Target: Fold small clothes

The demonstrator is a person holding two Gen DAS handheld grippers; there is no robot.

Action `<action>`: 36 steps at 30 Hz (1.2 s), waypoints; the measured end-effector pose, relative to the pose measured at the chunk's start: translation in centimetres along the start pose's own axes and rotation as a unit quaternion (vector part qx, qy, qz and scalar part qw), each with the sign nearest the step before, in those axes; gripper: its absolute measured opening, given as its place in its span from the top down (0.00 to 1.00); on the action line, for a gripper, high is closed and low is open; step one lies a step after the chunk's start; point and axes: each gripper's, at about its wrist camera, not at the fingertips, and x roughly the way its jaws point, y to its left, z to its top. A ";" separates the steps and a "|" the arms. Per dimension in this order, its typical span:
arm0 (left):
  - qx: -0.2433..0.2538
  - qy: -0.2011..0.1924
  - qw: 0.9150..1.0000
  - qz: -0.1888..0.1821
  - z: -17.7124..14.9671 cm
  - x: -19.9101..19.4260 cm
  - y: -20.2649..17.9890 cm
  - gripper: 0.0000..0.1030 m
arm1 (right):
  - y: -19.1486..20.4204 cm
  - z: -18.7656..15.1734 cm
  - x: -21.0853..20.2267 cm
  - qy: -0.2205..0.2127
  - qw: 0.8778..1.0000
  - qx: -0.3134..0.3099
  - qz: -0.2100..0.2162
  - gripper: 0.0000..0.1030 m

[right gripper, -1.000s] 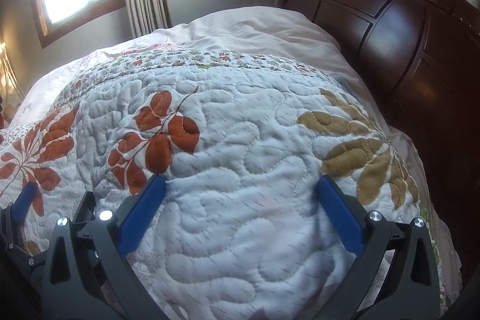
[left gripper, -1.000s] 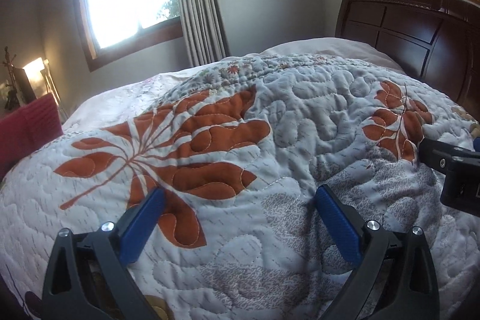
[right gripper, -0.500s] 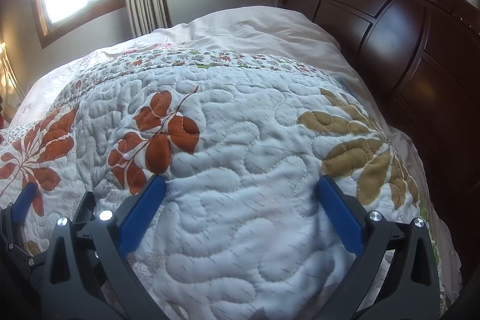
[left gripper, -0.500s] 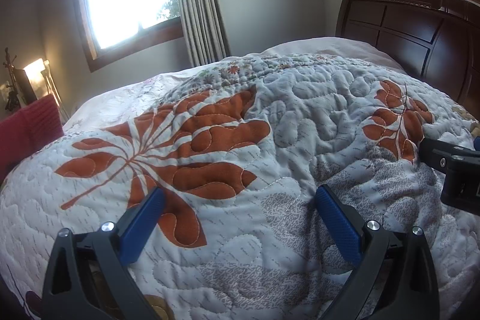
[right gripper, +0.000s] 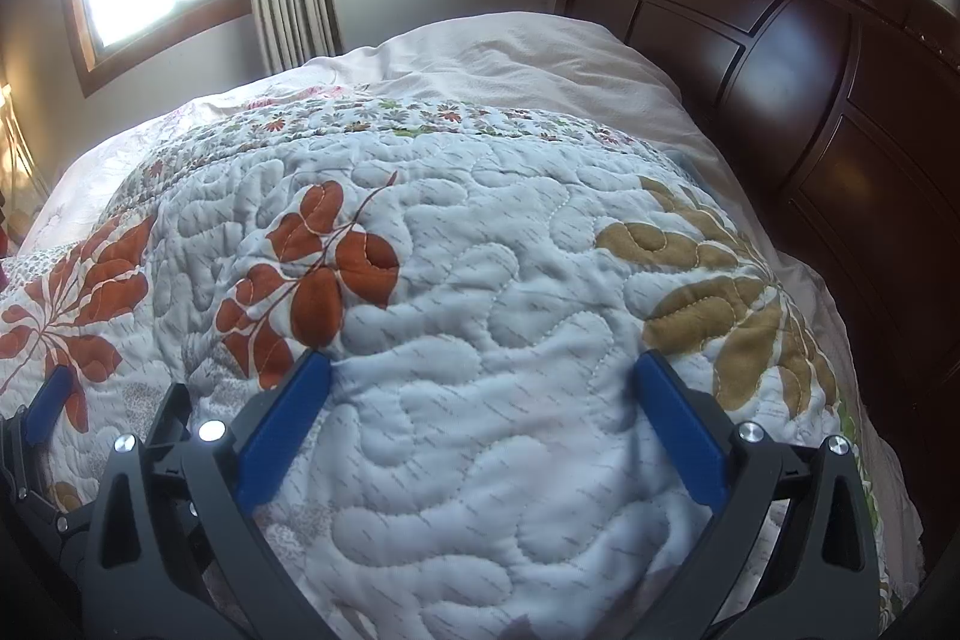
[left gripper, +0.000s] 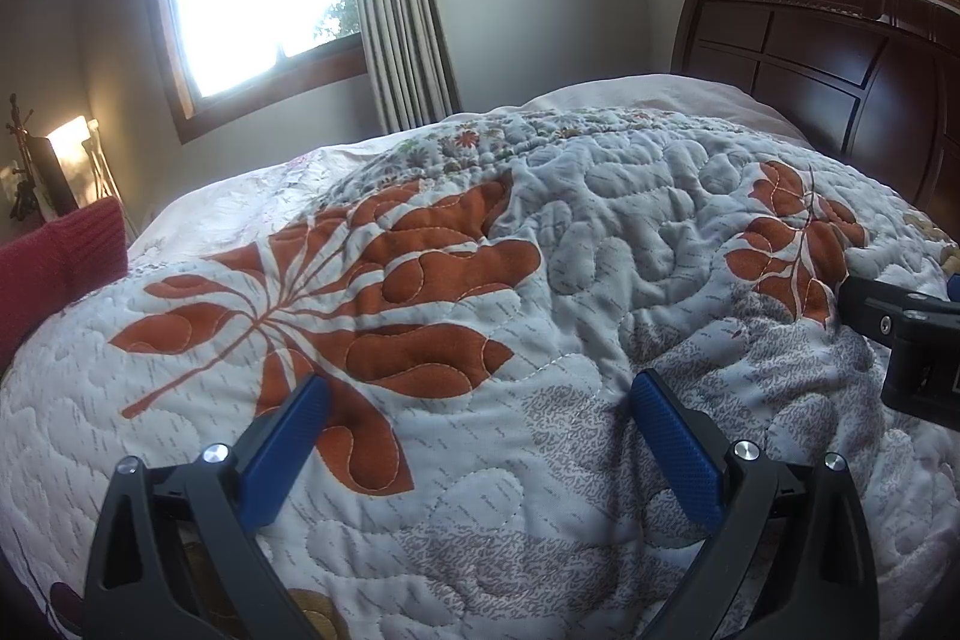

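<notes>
Both claws — left (left gripper: 480, 436), right (right gripper: 486, 418) — gaped wide, empty, over the quilt (right gripper: 480, 340). No clothes in view; they'd be soft, light — I'd pinch a hem.

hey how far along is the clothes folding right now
Nothing looks done: no folded clothes show in either view, only the quilt on the bed. Nothing is in hand either: the left gripper and right gripper are both open and empty over the quilt. A red knitted item sits at the bed's left edge, though I can't tell whether it's clothing. All the folding appears to be left.
</notes>
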 end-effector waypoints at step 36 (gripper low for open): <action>0.002 0.000 1.000 0.003 0.1 -0.1 0.1 0.03 | 0.0 0.0 0.0 0.001 1.000 0.000 -0.001 0.02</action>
